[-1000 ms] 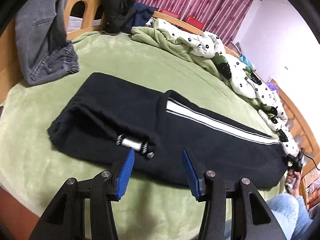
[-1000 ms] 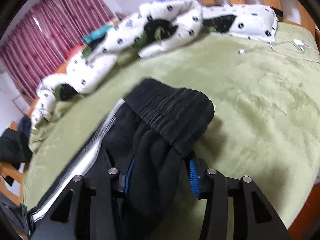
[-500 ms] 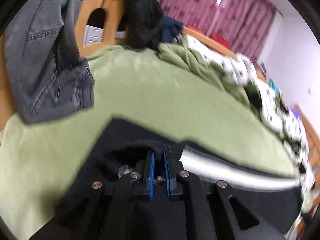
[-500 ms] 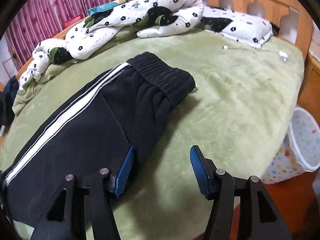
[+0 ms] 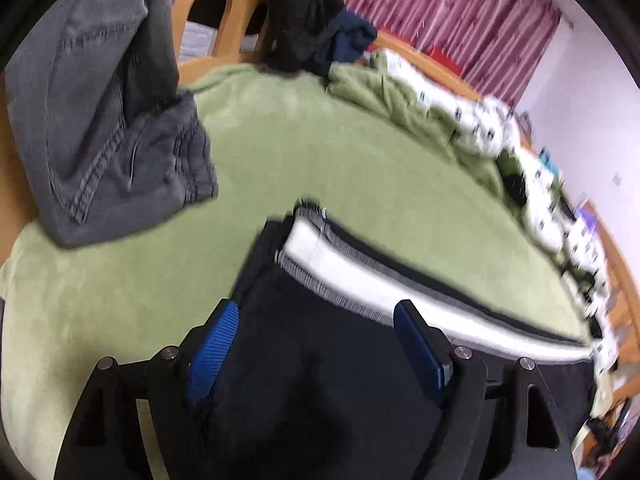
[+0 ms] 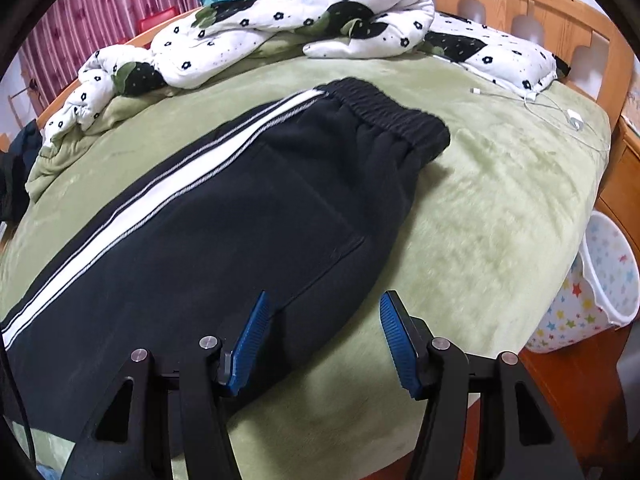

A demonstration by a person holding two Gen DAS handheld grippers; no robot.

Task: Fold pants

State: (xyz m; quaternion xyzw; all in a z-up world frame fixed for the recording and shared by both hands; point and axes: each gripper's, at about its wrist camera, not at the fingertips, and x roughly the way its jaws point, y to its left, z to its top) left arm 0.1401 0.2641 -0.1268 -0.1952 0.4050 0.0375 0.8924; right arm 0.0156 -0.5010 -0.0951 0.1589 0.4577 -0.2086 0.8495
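The left gripper (image 5: 316, 344) has just been opening; its blue-padded jaws stand wide over the black white-striped fleece pants (image 6: 224, 216), gripping nothing. The right gripper (image 6: 322, 340) gapes empty above the pants' near edge. The pants lie flat on the green plush blanket (image 6: 500, 208).

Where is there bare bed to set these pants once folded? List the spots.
Bare blanket lies right of the pants, short of the cable. More lies between pants and grey jeans. The quilt crowds the far edge.
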